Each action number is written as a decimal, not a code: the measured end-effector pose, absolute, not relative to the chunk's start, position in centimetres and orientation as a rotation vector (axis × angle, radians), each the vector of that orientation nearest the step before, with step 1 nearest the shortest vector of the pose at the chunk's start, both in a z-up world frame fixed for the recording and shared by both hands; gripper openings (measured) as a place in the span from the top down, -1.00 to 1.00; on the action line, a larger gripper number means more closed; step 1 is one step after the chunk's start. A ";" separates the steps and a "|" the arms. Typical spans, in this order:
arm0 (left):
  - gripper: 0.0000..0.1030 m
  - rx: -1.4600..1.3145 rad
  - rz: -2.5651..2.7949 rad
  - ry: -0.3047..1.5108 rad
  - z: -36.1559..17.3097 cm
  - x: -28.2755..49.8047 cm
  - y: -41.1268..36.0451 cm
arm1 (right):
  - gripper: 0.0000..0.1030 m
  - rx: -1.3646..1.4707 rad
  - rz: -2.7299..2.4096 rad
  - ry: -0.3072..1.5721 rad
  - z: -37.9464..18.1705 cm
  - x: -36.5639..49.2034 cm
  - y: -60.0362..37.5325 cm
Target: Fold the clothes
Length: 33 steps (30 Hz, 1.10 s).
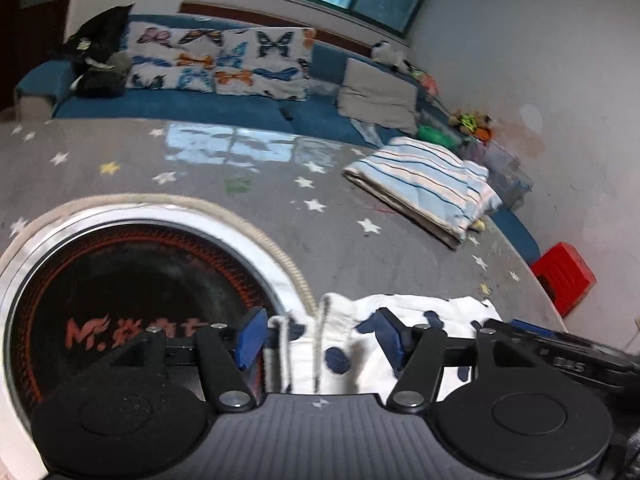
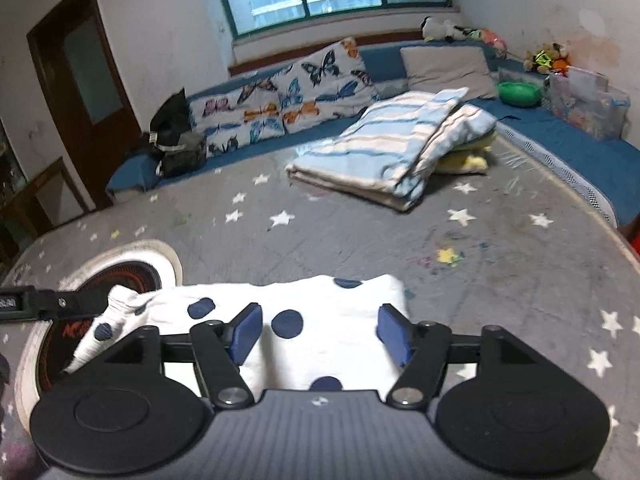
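A white garment with dark blue dots point(image 2: 320, 320) lies folded on the grey star-patterned bed cover point(image 2: 360, 240). My right gripper point(image 2: 320, 336) is open, its blue pads point(image 2: 246, 334) spread over the middle of the garment, just above it. My left gripper point(image 1: 322, 338) is open over the garment's bunched left end point(image 1: 320, 344), where a ribbed edge stands up between the pads point(image 1: 252, 338). The left gripper's arm shows in the right wrist view point(image 2: 40, 304) at the far left.
A round black mat with red lettering and a white rim point(image 1: 120, 300) lies left of the garment. A folded striped blanket point(image 2: 392, 152) lies further back. Butterfly pillows point(image 2: 280, 96) and toys line the blue sofa edge. A red box point(image 1: 564, 276) sits off the bed's right edge.
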<state>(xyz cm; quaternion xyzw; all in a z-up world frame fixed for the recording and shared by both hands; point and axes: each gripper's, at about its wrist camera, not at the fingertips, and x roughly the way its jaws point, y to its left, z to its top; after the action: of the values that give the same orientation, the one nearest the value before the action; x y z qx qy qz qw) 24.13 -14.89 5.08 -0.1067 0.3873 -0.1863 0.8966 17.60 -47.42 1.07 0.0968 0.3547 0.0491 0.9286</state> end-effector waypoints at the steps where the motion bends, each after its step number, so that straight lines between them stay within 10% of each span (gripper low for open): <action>1: 0.01 -0.212 -0.393 0.808 4.9 24.4 -15.3 | -0.33 0.190 0.101 0.736 0.9 17.9 -47.2; 17: -0.05 -0.199 -0.404 0.836 3.8 25.2 -15.4 | -0.82 0.144 0.119 0.778 0.7 18.6 -46.4; 33: -0.29 -0.102 -0.404 0.811 3.3 19.3 -15.2 | -0.83 0.122 0.183 0.748 1.2 9.2 -45.3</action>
<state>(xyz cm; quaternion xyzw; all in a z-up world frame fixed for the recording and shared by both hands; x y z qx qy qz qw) 19.28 -15.19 3.31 -0.0492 0.3915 -0.1951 0.8979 9.15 -45.26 1.18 0.0596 0.3646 0.0890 0.9250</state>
